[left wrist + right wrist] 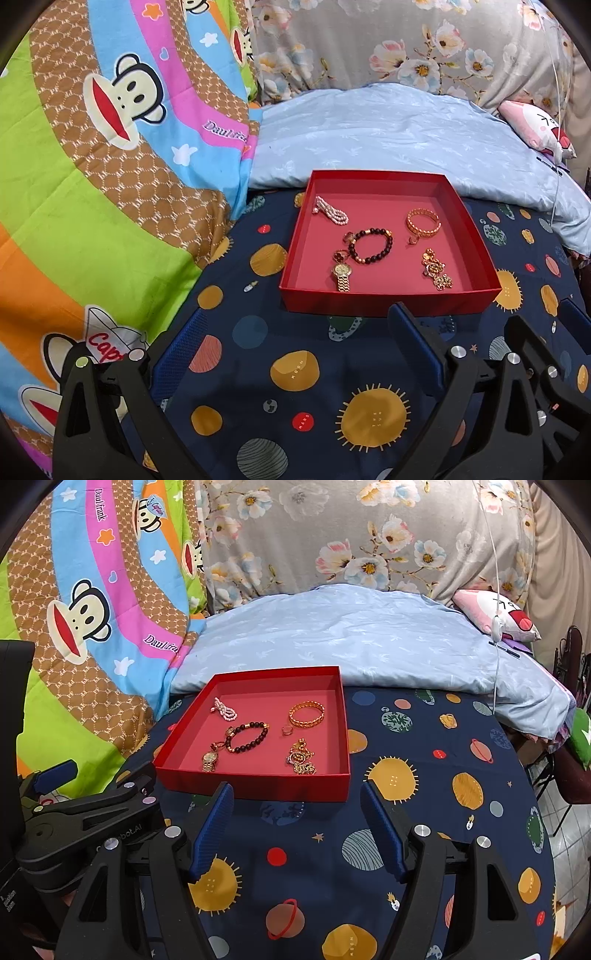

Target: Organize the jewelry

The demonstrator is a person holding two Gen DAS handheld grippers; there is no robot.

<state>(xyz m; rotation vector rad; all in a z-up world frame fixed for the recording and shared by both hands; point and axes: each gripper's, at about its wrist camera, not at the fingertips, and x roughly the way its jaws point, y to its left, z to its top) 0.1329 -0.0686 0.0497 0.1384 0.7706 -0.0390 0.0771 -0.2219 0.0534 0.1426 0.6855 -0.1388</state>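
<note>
A shallow red tray [388,300] [255,785] lies on the navy planet-print sheet. In it are a pearl bracelet [331,212] [224,709], a dark bead bracelet [371,245] [246,737], a gold bangle [423,223] [306,712], a gold watch [341,275] [210,759] and a heap of gold chain [436,274] [301,759]. My left gripper [299,316] [98,777] is open and empty just short of the tray's front wall. My right gripper [295,791] [546,319] is beside it, also open and empty, with its tips at the same wall.
A bright cartoon-monkey quilt [110,184] rises on the left. A light blue blanket [351,642] and a floral pillow [332,535] lie behind the tray. A pink cushion [495,613] and a hanging white cable [496,590] are at the right, where the bed ends over a tiled floor [569,830].
</note>
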